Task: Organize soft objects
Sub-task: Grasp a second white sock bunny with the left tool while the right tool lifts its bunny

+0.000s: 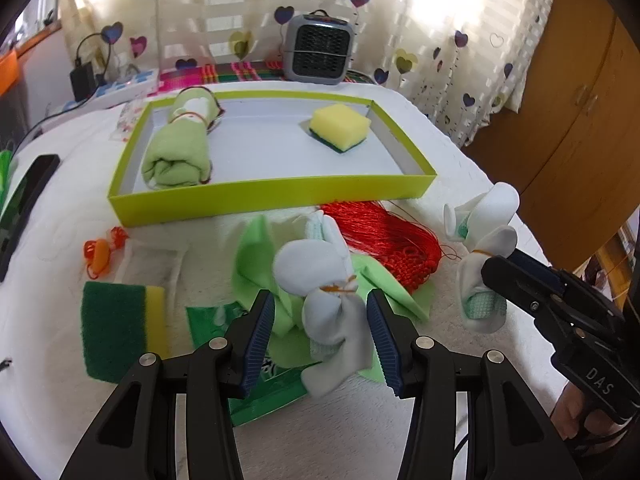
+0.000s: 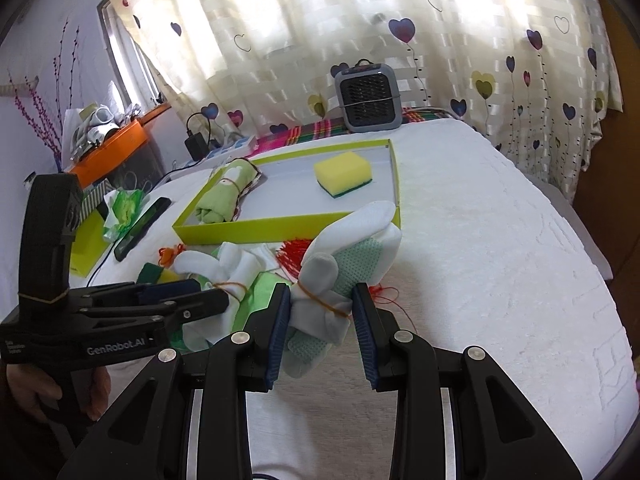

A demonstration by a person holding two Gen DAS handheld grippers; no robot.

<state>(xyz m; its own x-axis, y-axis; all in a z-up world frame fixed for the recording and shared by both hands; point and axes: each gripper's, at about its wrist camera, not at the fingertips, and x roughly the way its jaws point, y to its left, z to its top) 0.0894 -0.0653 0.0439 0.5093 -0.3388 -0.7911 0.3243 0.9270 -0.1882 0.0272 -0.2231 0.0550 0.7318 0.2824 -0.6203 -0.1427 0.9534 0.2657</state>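
White sock bundle [image 1: 332, 300] sat between the left gripper [image 1: 320, 334] pads, apparently clamped, resting on green cloth [image 1: 256, 264]. Second sock bundle [image 2: 332, 292], tied with orange band, was gripped in the right gripper [image 2: 322, 332], lifted above the white bedcover [image 2: 500, 260]. Ahead lay red cord [image 1: 380, 232], then the green tray [image 1: 260, 196] holding rolled towel [image 1: 180, 148] and yellow sponge [image 1: 340, 126].

A lime-green tray [image 1: 264, 196] with a pale grey floor is seen on a white textured cover [image 2: 500, 240]. In it, a yellow sponge [image 1: 340, 124] with a dark green base and a light green rolled towel [image 1: 178, 152] are shown. White socks [image 1: 324, 280] are tied with orange bands. Red cord [image 1: 384, 232] is seen nearby. Cream curtains [image 2: 320, 32] are patterned with purple and yellow hearts. Black grippers [image 1: 320, 332] are fitted with blue pads.
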